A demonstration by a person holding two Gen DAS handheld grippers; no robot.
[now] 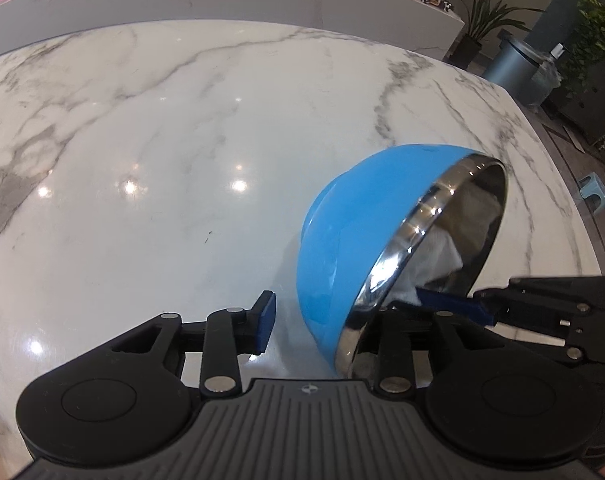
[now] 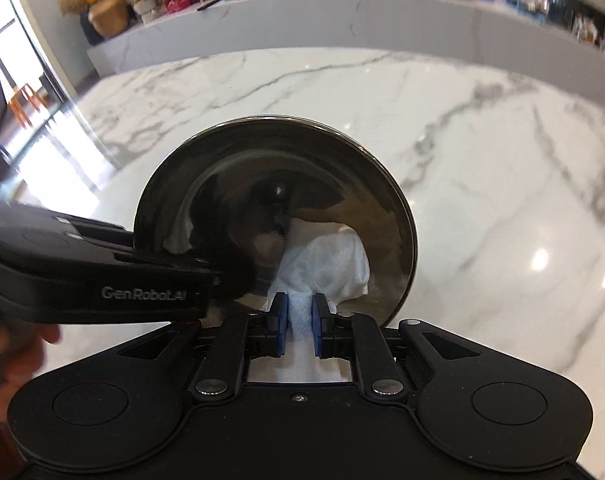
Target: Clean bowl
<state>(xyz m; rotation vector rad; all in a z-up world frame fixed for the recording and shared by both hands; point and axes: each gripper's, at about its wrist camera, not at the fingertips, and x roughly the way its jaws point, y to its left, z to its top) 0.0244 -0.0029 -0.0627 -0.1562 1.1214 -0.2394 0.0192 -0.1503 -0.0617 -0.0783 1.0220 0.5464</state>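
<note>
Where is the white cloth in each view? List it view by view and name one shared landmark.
Left wrist view: the white cloth is at lower right, inside the tilted bowl, partly behind its steel rim.
Right wrist view: it is at lower centre, clamped in the right gripper and reaching into the bowl.
Shared landmark: the bowl's shiny steel rim and inside.

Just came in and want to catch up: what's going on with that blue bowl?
A person is wiping it with two handheld grippers. The blue bowl is tipped on its side on the marble table, its rim between the left gripper's parted fingers. The right gripper pinches a white cloth against the shiny inside.
</note>
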